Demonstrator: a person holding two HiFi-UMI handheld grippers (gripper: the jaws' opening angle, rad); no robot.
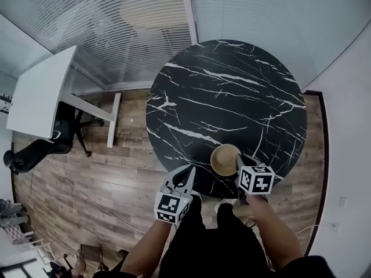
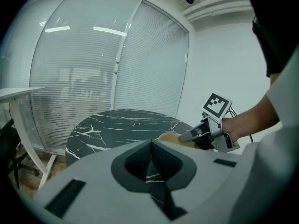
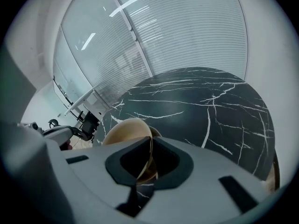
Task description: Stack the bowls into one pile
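- Head view, far left: a white desk (image 1: pixel 40 94) and an office chair (image 1: pixel 55 141) stand well apart from the work
- Left gripper (image 1: pixel 183 175) hovers off the marble table's (image 1: pixel 232 91) near edge, its jaws pressed together on nothing
- Tan bowl (image 1: pixel 225 158) sits by that edge
- Right gripper (image 1: pixel 239 162) pinches the bowl's rim, probably placing it; the next move calls for a level release, and nothing blocks it

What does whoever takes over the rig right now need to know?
Left gripper: shut, empty, by the near edge of the table.
Right gripper: shut on the rim of the tan bowl, near the same edge.
Done: no other bowl shows elsewhere on the table; a second rim seems to sit under this one, not certain.
Left: probably seat it, let go, check the pile.
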